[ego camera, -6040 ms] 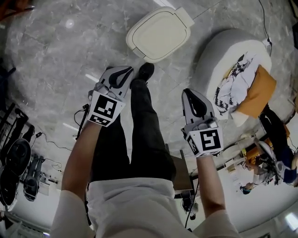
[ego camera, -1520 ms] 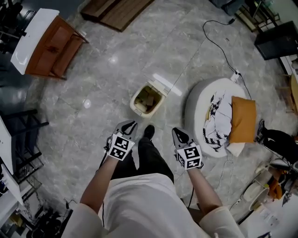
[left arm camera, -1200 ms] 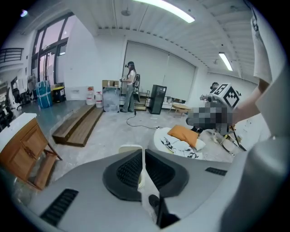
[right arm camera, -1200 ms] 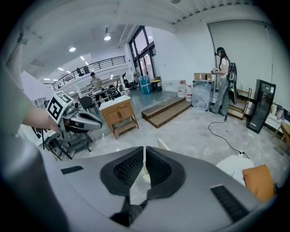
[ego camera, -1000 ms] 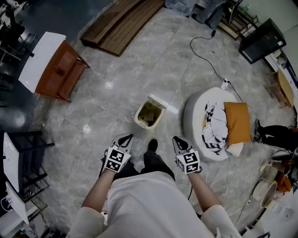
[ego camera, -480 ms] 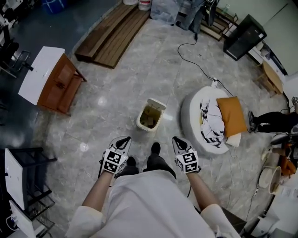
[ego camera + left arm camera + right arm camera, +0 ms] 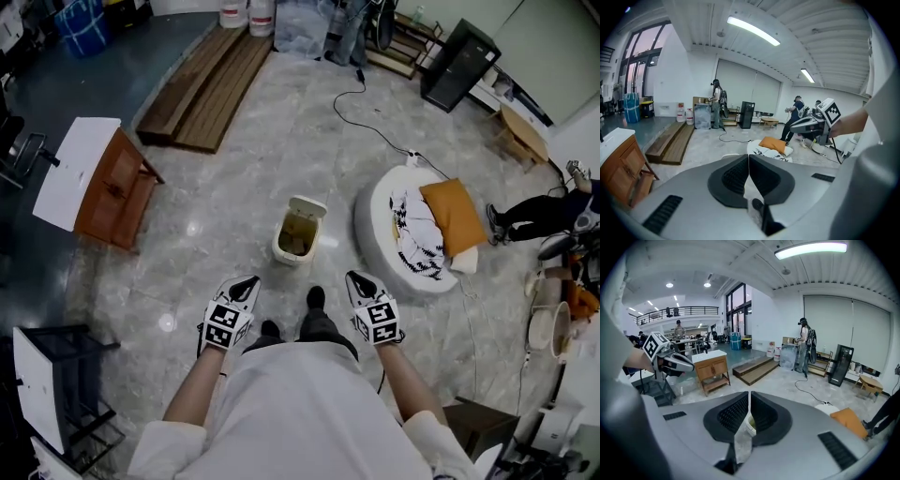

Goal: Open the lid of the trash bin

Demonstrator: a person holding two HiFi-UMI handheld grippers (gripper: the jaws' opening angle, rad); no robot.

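Trash bin is seen on the floor, far from its edges, with its lid tipped up, so the task is judged done, while the left gripper and right gripper are held ahead of the body, jaws together on nothing.

We can read no words, brand names or numbers anywhere here. The only sign-like marks are the black-and-white square markers on the cube of the left gripper and the cube of the right gripper, both on the near side of the trash bin. They are blocky coded patterns without letters or digits. The right gripper's marker and the left gripper's marker show the same kind of pattern from the side. Far beyond the trash bin, the white jugs carry dark label bands, too small for us to read.
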